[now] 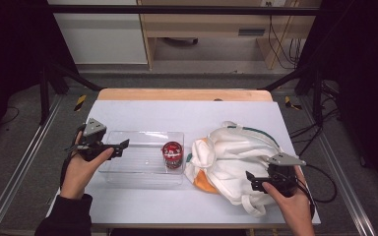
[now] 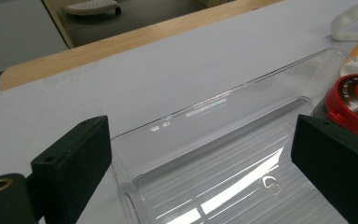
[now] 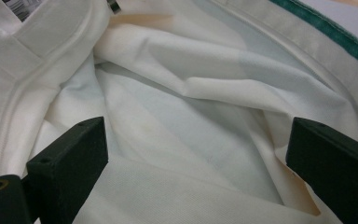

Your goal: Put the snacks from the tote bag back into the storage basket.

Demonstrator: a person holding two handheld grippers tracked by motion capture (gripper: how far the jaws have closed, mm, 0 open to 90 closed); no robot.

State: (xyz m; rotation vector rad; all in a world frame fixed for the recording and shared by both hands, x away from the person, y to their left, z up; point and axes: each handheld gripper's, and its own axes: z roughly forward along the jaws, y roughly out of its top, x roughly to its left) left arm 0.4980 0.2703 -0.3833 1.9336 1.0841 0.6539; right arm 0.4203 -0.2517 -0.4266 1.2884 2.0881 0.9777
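Note:
A clear plastic tray lies on the white table cover, left of centre. A jar with a red lid stands at the tray's right end. My left gripper is open over the tray's left end, and its view shows the tray wall and the red lid past the right jaw. A white cloth bag with a green trim and an orange patch lies crumpled to the right. My right gripper is open above the bag's near side, with white cloth folds spread between its jaws.
The white cover ends at a wooden table edge at the back. A bag strap trails toward the front edge. Metal rails run along both sides of the table, and cables hang at the right.

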